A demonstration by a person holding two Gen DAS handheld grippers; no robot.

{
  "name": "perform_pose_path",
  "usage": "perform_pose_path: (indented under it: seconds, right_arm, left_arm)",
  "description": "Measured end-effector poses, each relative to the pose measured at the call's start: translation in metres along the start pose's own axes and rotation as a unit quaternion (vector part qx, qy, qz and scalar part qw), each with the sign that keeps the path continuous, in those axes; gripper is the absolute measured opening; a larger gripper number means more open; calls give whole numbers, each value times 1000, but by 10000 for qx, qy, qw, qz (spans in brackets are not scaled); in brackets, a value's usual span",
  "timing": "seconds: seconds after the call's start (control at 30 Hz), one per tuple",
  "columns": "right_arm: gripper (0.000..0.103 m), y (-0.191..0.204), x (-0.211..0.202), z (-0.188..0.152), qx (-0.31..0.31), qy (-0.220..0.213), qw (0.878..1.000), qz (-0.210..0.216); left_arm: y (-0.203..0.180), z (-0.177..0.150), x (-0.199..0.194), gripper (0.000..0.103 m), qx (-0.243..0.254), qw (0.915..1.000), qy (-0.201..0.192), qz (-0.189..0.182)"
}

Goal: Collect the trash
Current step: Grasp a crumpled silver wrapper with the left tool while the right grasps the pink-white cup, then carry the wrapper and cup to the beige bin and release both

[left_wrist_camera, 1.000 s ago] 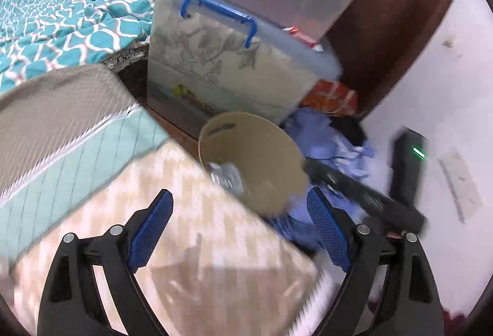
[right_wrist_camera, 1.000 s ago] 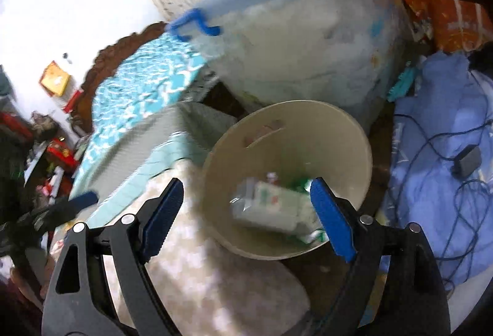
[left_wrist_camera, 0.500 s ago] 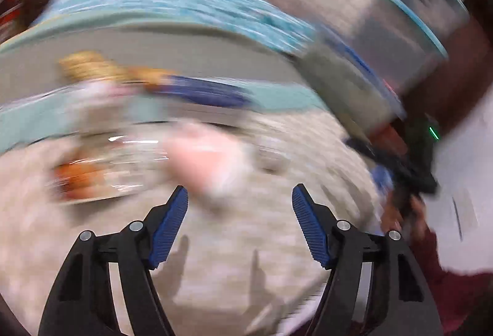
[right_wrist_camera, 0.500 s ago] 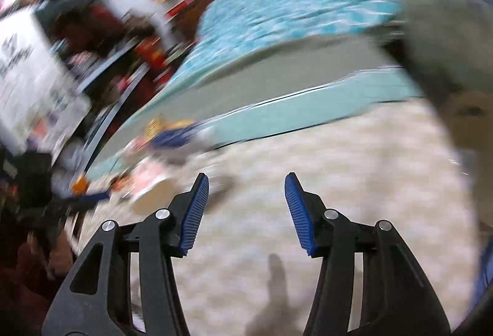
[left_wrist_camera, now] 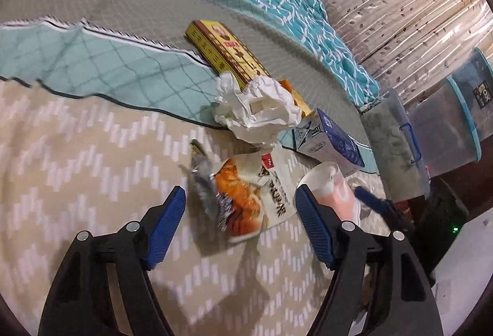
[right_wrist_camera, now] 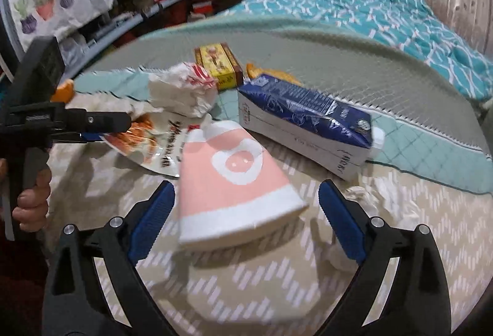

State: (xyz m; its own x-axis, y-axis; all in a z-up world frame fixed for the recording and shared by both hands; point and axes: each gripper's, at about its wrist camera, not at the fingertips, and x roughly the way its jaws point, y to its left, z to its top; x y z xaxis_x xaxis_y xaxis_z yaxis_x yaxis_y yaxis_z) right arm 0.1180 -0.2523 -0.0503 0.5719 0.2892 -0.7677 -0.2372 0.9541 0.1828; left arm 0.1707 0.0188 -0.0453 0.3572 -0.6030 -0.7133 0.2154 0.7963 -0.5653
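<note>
Jaws of my right gripper [right_wrist_camera: 246, 212] stand wide, bracketing a pink-and-white paper cup [right_wrist_camera: 234, 182] lying on the bed's beige zigzag blanket [right_wrist_camera: 246, 289]. My left gripper [left_wrist_camera: 240, 228] gapes too, with a torn orange-printed snack wrapper [left_wrist_camera: 246, 197] between its jaws, crumpled white paper [left_wrist_camera: 255, 108] beyond.

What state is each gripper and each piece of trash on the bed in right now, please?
left gripper: open, snack wrapper between its fingers
right gripper: open around the cup
pink paper cup: tipped on its side
blue milk carton: lying flat
snack wrapper: torn open, flat
white paper: crumpled
yellow box: lying flat
</note>
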Motion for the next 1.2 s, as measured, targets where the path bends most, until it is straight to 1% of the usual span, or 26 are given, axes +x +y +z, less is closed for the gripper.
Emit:
perform_pose_path:
  seconds: [0.03, 0.07, 0.1, 0.13, 0.2, 0.33, 0.43, 0.53, 0.6, 0.63, 0.67, 0.8, 0.93, 1.03, 1.13, 1.2]
  right_arm:
    - [94, -3, 0, -3, 89, 75, 9999, 69]
    - [90, -5, 1, -6, 191, 141, 9995, 199]
    - [81, -5, -1, -8, 215, 142, 9994, 248]
    - [80, -3, -4, -9, 199, 71, 9995, 230]
    - [74, -2, -15, -16, 283, -5, 9990, 333]
    - [72, -4, -27, -36, 726, -69, 9954, 617]
    - [63, -6, -38, -57, 1005, -241, 9908, 873]
    - [51, -10, -49, -75, 1358, -409, 9840, 1079]
    - [39, -15, -57, -87, 1576, -550, 9788, 1183]
    - [35, -17, -61, -92, 1649, -603, 9769, 1219]
    - [26, -19, -65, -98, 1727, -658, 9744, 1281]
    - [23, -35, -85, -117, 1989, -881, 9686, 1204]
    - [23, -62, -114, -133, 2348, -1272, 9578, 1064]
    - [23, -88, -141, -147, 2599, -1634, 9480, 835]
    - [23, -116, -159, -163, 2907, -1840, 9370, 599]
    - [23, -135, -169, -177, 3159, -1962, 9269, 503]
  left_arm:
    - [-2, 1, 3, 68, 29, 10000, -19, 43]
    - [-5, 0, 5, 61, 84, 9999, -53, 114]
    - [-6, -1, 10, 34, 102, 9999, 7, 118]
    - [-4, 0, 14, 29, 75, 9999, 75, 98]
    - [0, -6, 12, 25, -20, 9999, 82, -96]
    - [3, -22, 0, 22, -11, 9997, 52, -254]
    - [3, -38, -16, 17, -30, 9983, 58, -578]
    - [-6, -52, -27, 11, 46, 9955, 178, -925]
    - [-17, -62, -30, 11, 213, 9949, 265, -951]
    - [-23, -64, -29, 11, 269, 9943, 305, -989]
    - [-30, -68, -28, 11, 331, 9936, 339, -1028]
    - [-64, -73, -16, 10, 577, 9904, 477, -1158]
    - [-95, -70, 1, 10, 713, 9855, 641, -1400]
    - [-124, -67, 18, 10, 950, 9805, 807, -1517]
    - [-158, -69, 34, 10, 1280, 9745, 943, -1585]
    - [-186, -72, 50, 10, 1562, 9686, 1082, -1604]
